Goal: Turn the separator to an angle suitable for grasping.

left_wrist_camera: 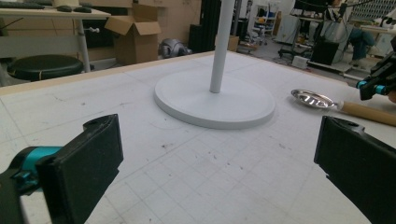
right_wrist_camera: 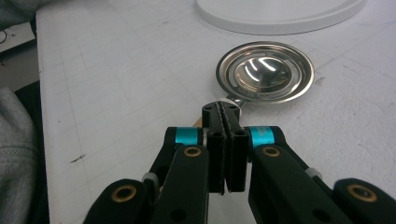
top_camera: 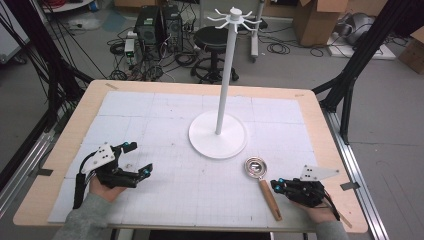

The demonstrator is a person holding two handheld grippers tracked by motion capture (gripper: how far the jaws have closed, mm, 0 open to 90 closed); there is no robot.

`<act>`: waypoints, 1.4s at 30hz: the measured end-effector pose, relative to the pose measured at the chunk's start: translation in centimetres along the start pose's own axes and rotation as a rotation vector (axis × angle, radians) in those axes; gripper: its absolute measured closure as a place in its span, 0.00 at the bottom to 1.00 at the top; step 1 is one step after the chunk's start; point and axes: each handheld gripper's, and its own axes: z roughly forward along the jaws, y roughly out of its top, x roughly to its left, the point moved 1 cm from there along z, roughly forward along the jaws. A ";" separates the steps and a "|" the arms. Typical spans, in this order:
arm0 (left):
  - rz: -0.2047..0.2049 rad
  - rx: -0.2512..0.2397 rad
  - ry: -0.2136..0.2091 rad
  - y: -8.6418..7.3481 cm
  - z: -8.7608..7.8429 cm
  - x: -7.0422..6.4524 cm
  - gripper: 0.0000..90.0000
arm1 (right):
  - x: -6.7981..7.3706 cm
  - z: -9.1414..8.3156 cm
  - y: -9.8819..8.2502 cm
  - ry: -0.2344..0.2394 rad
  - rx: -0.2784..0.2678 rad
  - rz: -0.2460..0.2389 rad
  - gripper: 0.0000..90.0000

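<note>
While the right gripper [top_camera: 278,186] sits closed just beside its wooden handle [top_camera: 270,197] and the left gripper [top_camera: 138,159] gapes open well apart, the steel egg separator [top_camera: 255,167] looks light, rigid, slick; grasp the handle.

1. The right gripper [right_wrist_camera: 226,140] is blocking most of the spoon's wooden handle [right_wrist_camera: 198,122] in its own view, so whether it's touching it is anyone's guess.
2. The stand's pole [left_wrist_camera: 221,44] is getting chopped off by the top edge in the left gripper view.
3. The stand's base [right_wrist_camera: 280,14] is running off the top of the right gripper view.
</note>
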 end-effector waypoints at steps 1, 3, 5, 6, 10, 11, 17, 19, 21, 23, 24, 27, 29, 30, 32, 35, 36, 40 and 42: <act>0.000 0.000 0.000 0.0 0.0 0.0 0.02 | 0.0 0.0 0.0 -0.002 0.001 0.002 1.00; 0.003 0.001 -0.002 0.0 0.0 0.0 0.02 | 0.0 0.0 0.0 -0.004 0.006 0.005 1.00; 0.001 -0.006 -0.001 0.0 0.0 0.0 0.02 | 0.0 -0.1 -0.1 -0.005 0.009 0.009 1.00; 0.001 -0.006 -0.001 0.0 0.0 0.0 0.02 | -0.1 -0.1 -0.1 -0.005 0.011 0.013 1.00; -0.003 -0.009 -0.002 0.0 0.0 0.1 0.02 | -0.1 0.0 -0.2 0.002 0.019 0.017 1.00; -0.003 -0.009 -0.002 0.0 0.0 0.1 0.02 | -0.1 0.1 -0.2 0.003 0.024 0.019 1.00; 0.005 -0.001 -0.002 0.0 0.2 0.0 0.02 | -0.1 0.3 -0.2 0.007 0.053 0.028 1.00; 0.005 -0.002 -0.002 0.0 0.2 0.0 0.02 | -0.1 0.3 -0.2 0.010 0.054 0.029 1.00; 0.003 -0.006 -0.003 0.0 0.2 0.1 0.02 | -0.1 0.3 -0.3 0.010 0.059 0.028 1.00; 0.002 -0.006 -0.001 0.0 0.2 0.1 0.02 | -0.2 0.3 -0.4 0.014 0.068 0.032 1.00; 0.001 -0.005 -0.002 0.0 0.2 0.1 0.02 | -0.2 0.3 -0.4 0.014 0.068 0.032 1.00; 0.004 0.001 -0.005 -0.1 0.2 0.1 0.02 | -0.1 0.4 -0.4 0.022 0.078 0.042 1.00; 0.006 0.004 -0.004 -0.1 0.2 0.1 0.02 | -0.1 0.4 -0.4 0.022 0.081 0.038 1.00; 0.007 0.004 -0.003 -0.1 0.2 0.1 0.02 | 0.0 0.5 -0.4 0.025 0.088 0.039 1.00; 0.008 0.003 -0.002 -0.1 0.2 0.0 0.02 | 0.0 0.5 -0.4 0.031 0.092 0.043 1.00; 0.007 0.005 -0.004 -0.1 0.2 0.0 0.02 | 0.1 0.4 -0.6 0.034 0.096 0.042 1.00; 0.007 0.007 -0.005 -0.1 0.2 0.0 0.02 | 0.2 0.4 -0.6 0.040 0.096 0.038 1.00; 0.010 0.011 -0.008 -0.1 0.3 0.0 0.02 | 0.5 0.2 -0.8 0.052 0.105 0.038 1.00; 0.006 0.008 -0.007 -0.2 0.3 0.0 0.02 | 0.6 0.2 -0.8 0.059 0.113 0.034 1.00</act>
